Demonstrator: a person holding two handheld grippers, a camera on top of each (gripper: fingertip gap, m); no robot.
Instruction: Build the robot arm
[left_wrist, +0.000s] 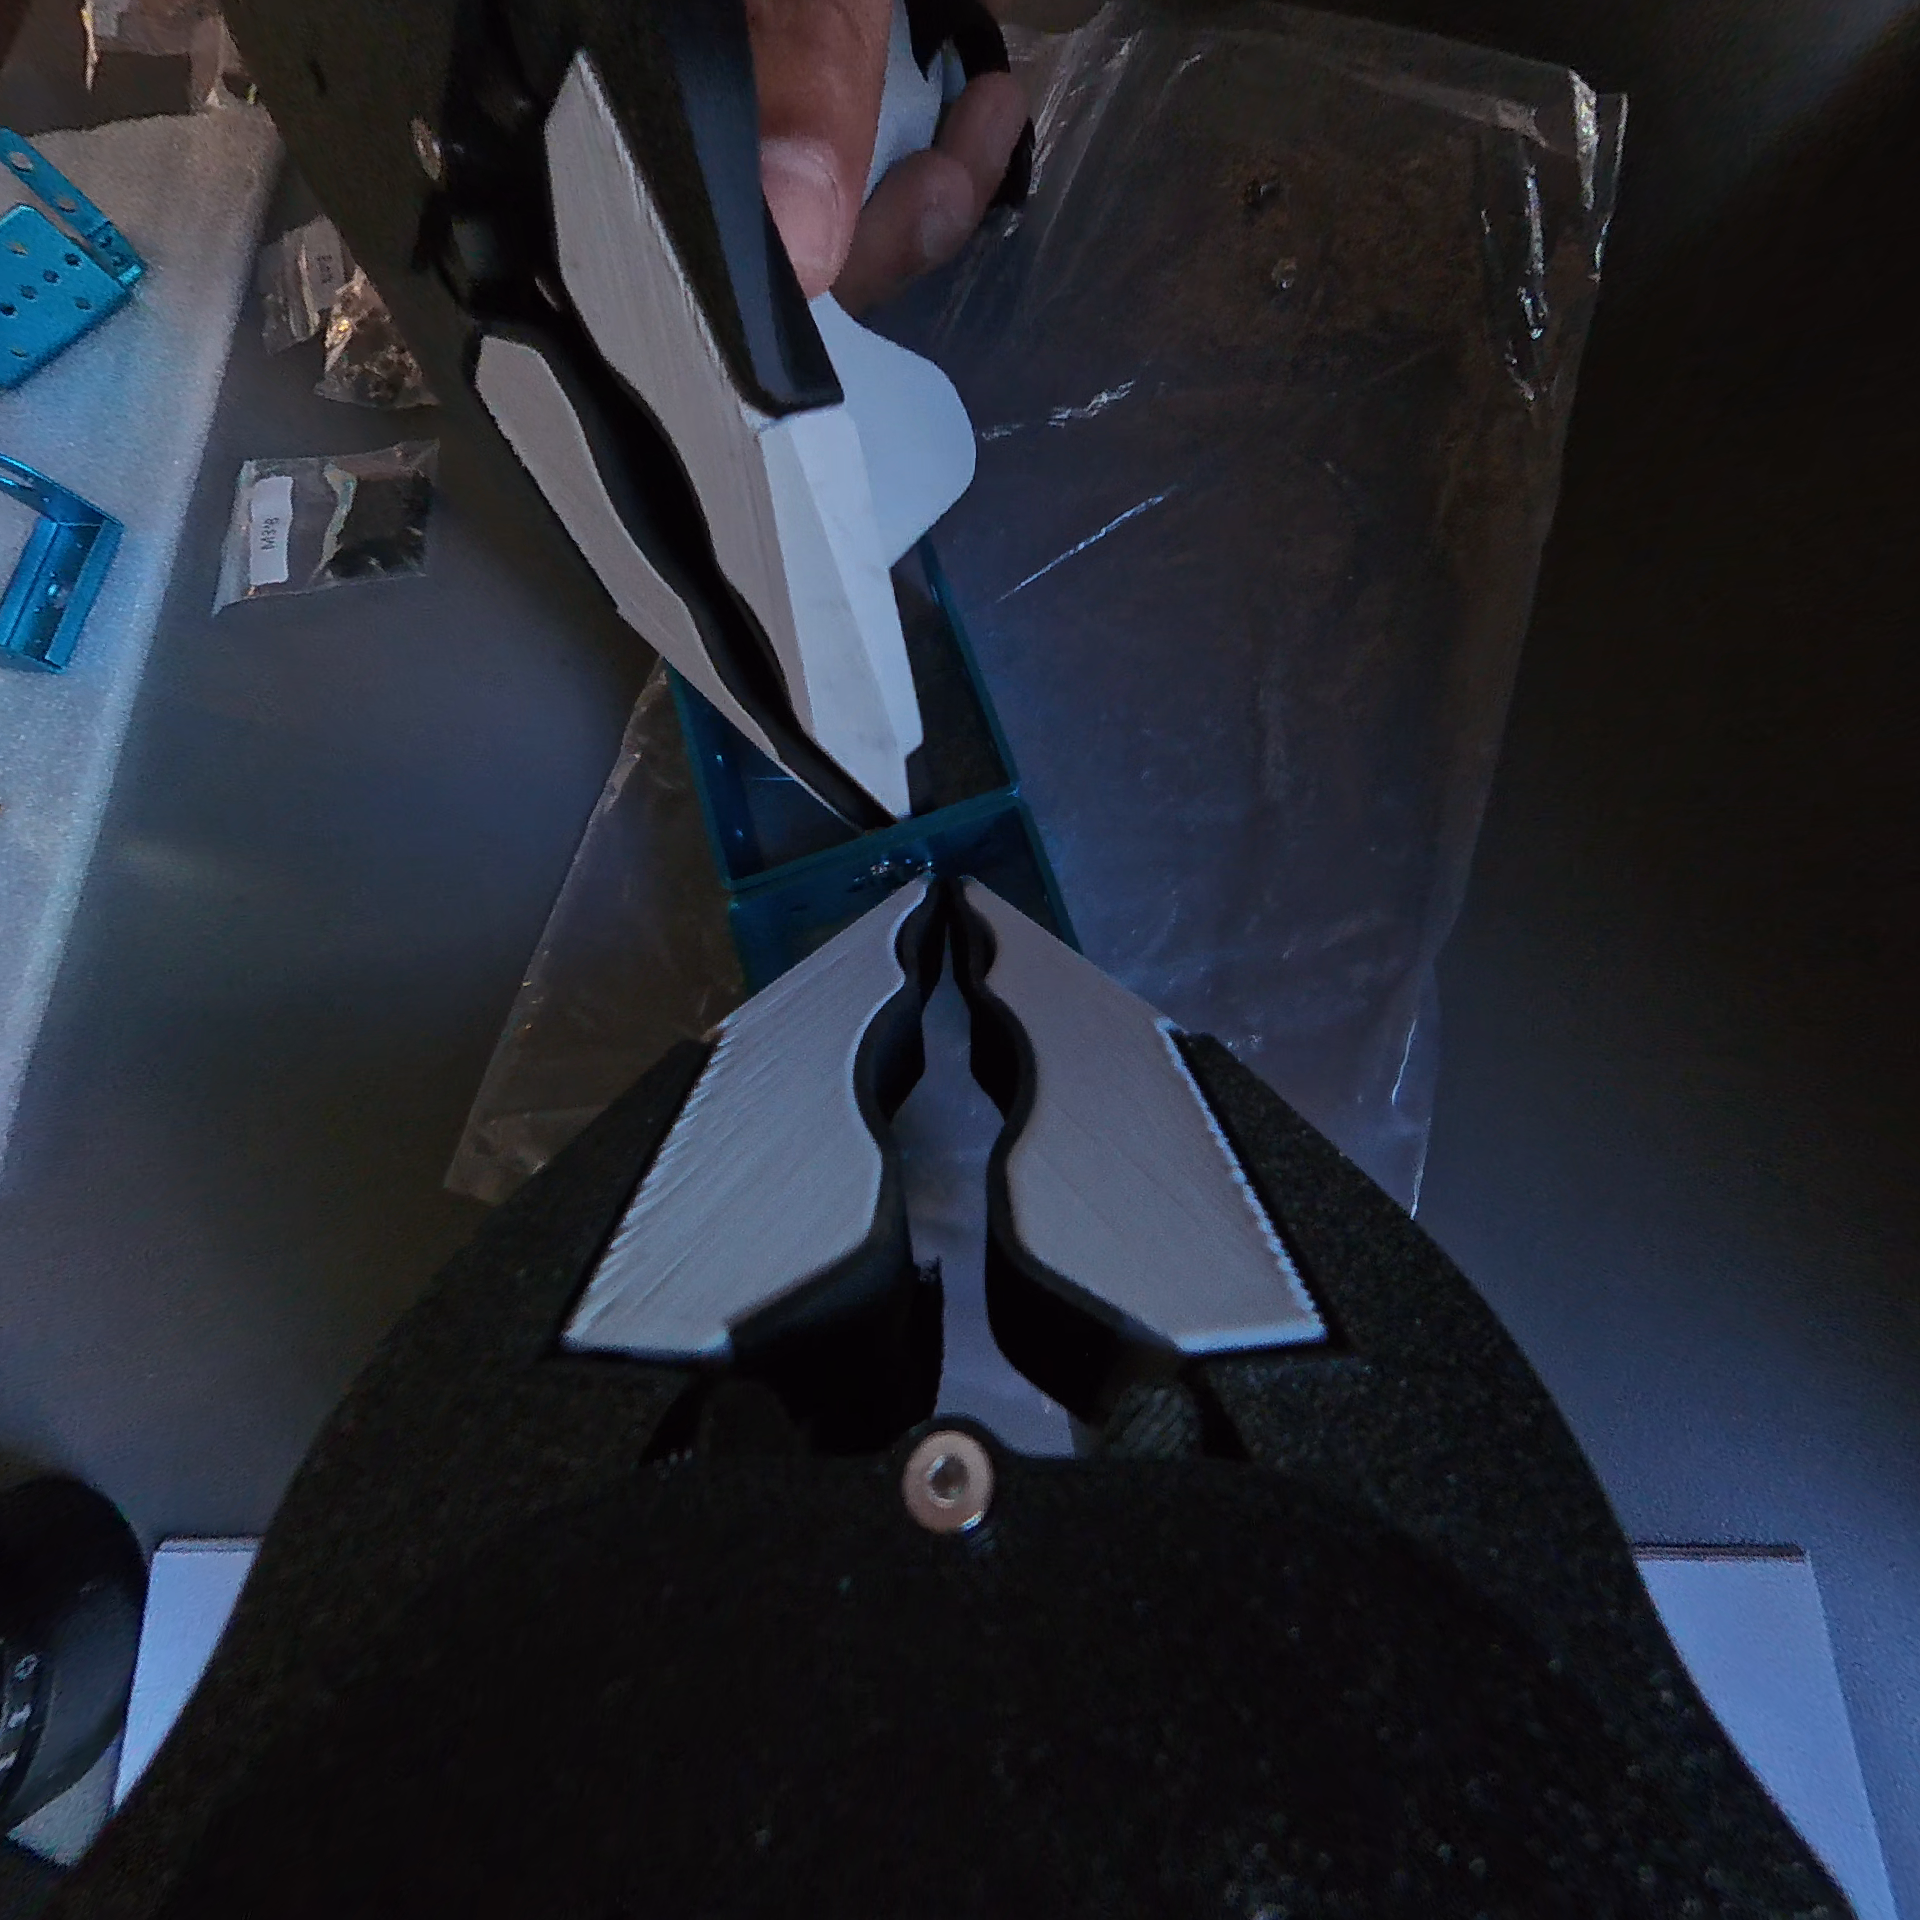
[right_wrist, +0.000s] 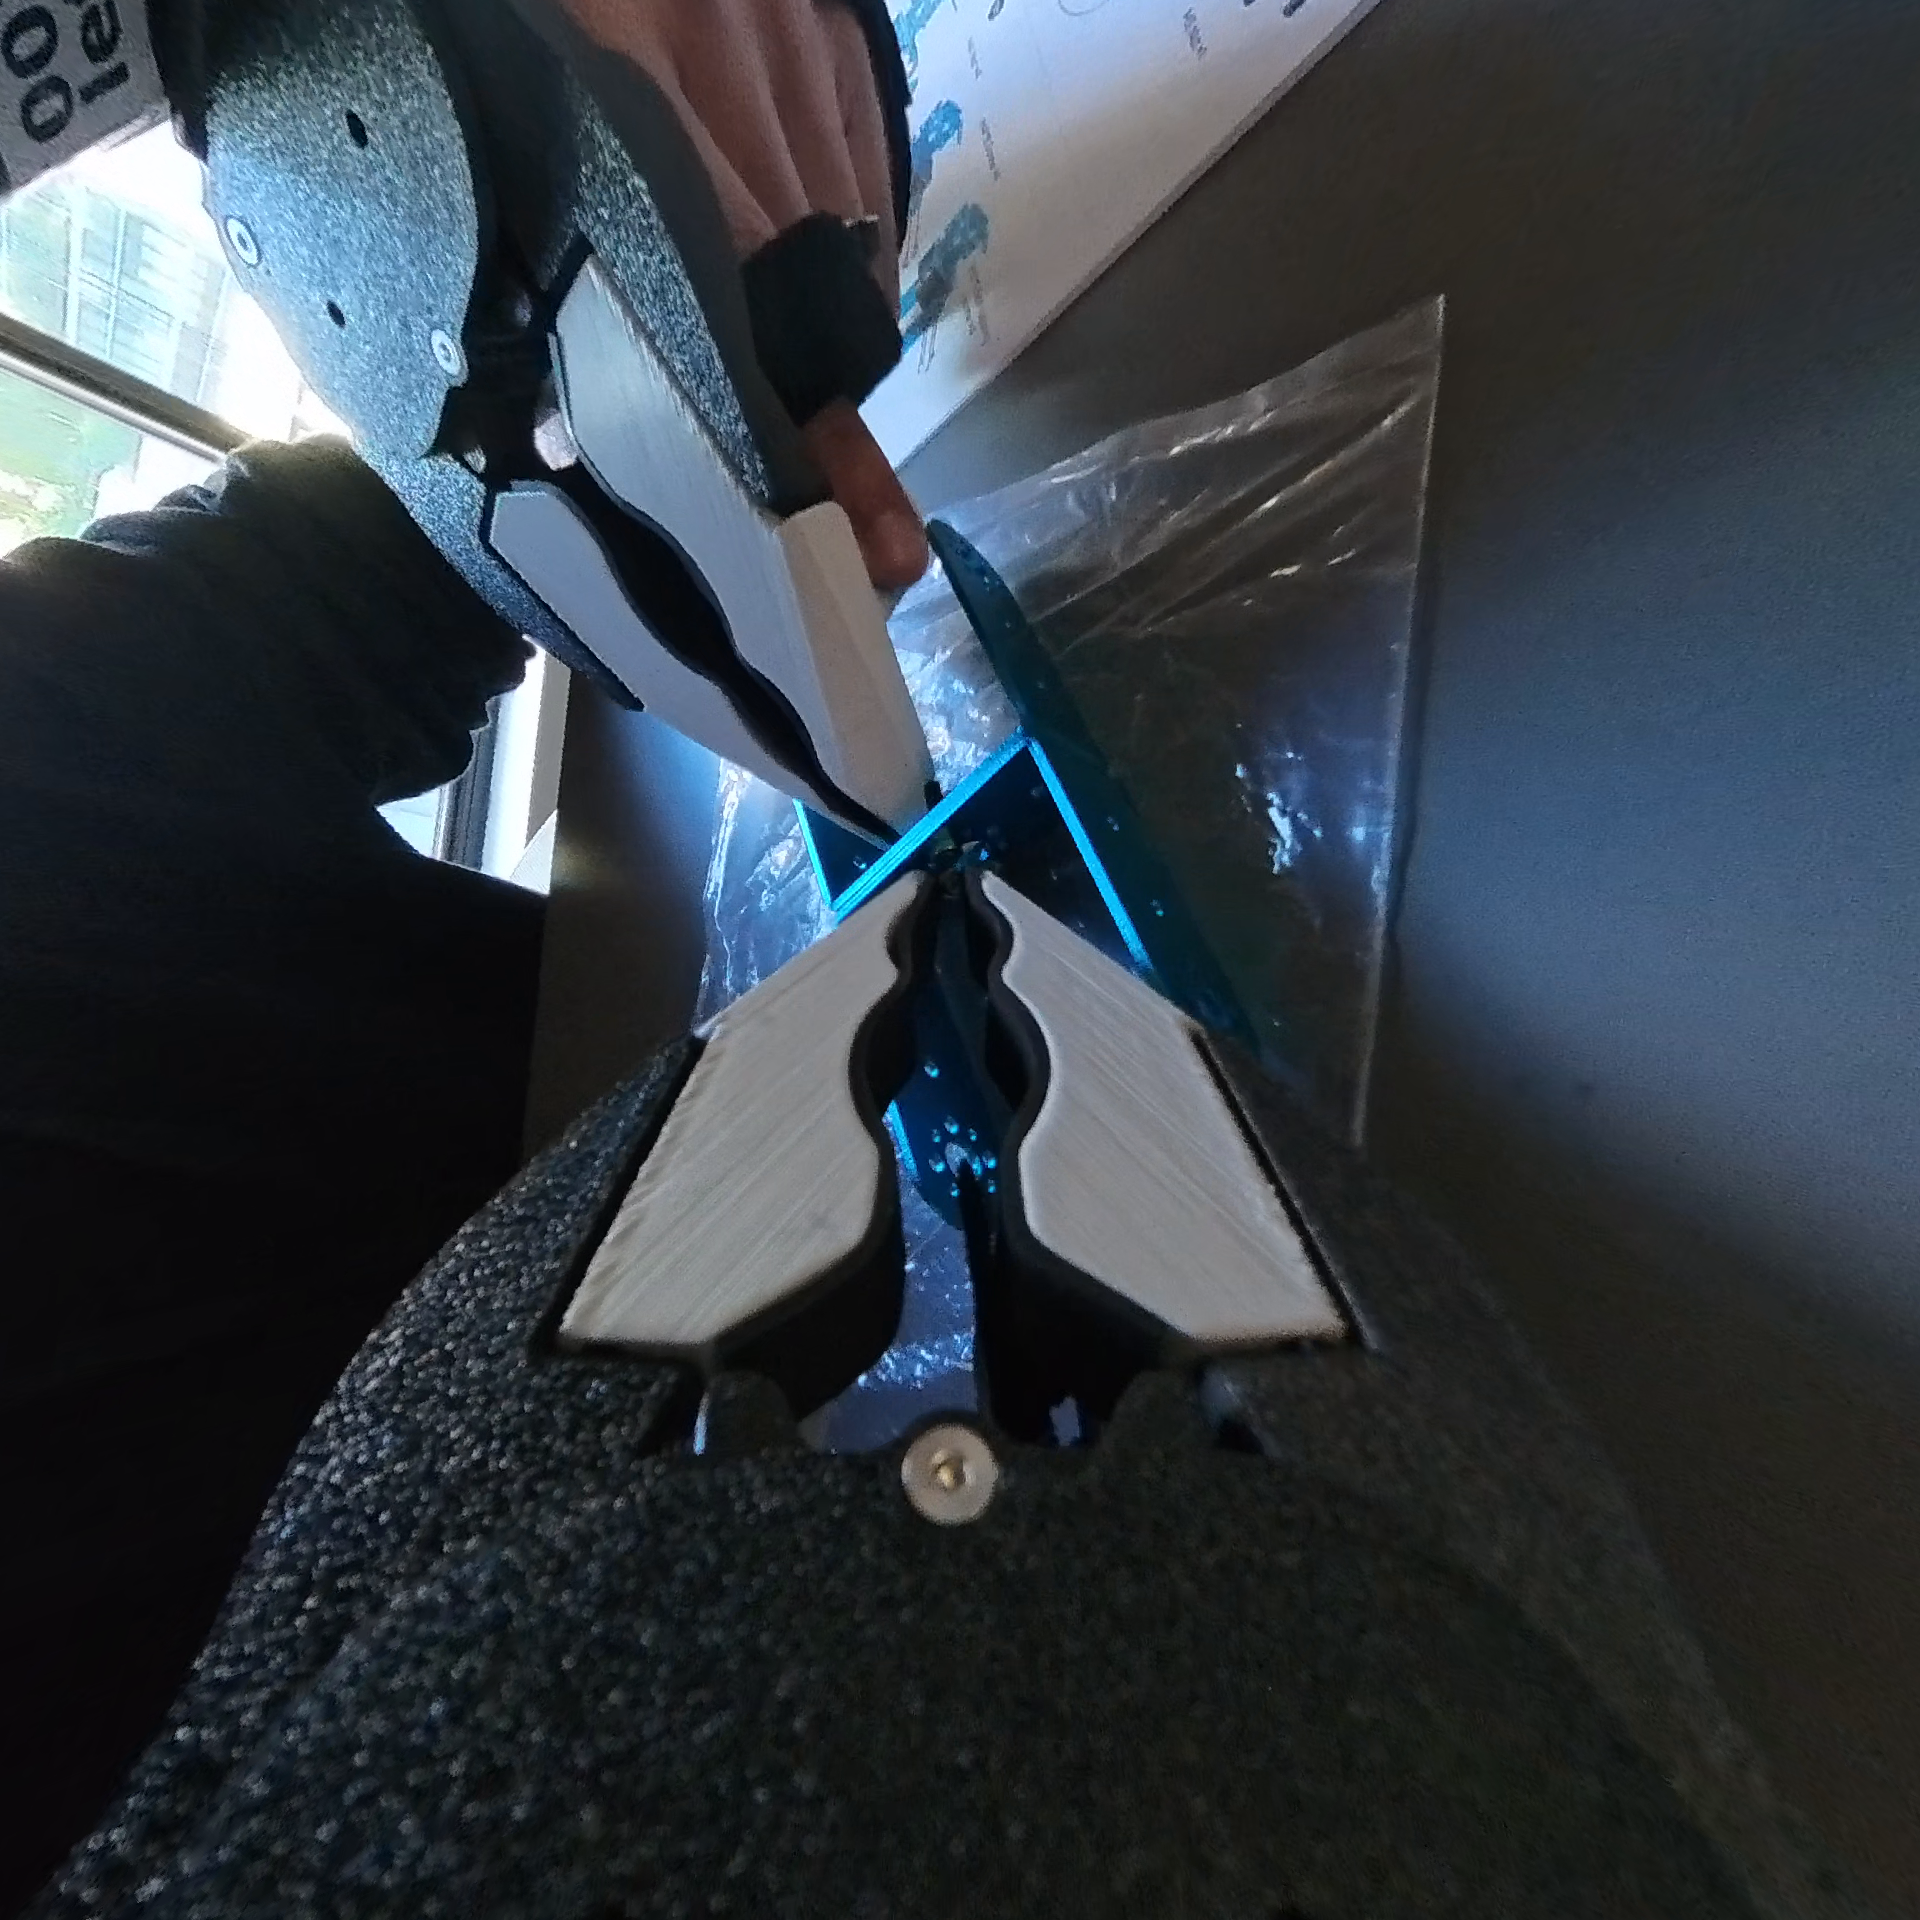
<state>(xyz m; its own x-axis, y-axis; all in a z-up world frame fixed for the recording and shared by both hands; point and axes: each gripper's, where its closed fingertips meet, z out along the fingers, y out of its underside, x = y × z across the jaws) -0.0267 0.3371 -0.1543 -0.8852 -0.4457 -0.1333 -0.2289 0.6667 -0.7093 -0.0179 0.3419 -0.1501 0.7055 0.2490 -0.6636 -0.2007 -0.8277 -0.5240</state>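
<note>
At the centre of both views a blue metal bracket (left_wrist: 883, 831) is held above a clear plastic bag (left_wrist: 1299, 623) lying on the dark table (left_wrist: 1714, 935). The left gripper (left_wrist: 940, 883) is clenched on the bracket's near edge; the right gripper (left_wrist: 883, 816), entering from the upper left, is clenched on its inner wall. The same pinch is seen in the right wrist view, with the right gripper (right_wrist: 951, 878) at the bracket (right_wrist: 1039, 831). The bracket is judged stiff, light and smooth, so slippery; its thin flat walls are best gripped. Spare blue brackets (left_wrist: 62, 281) and small parts bags (left_wrist: 322, 520) are seen at left.
</note>
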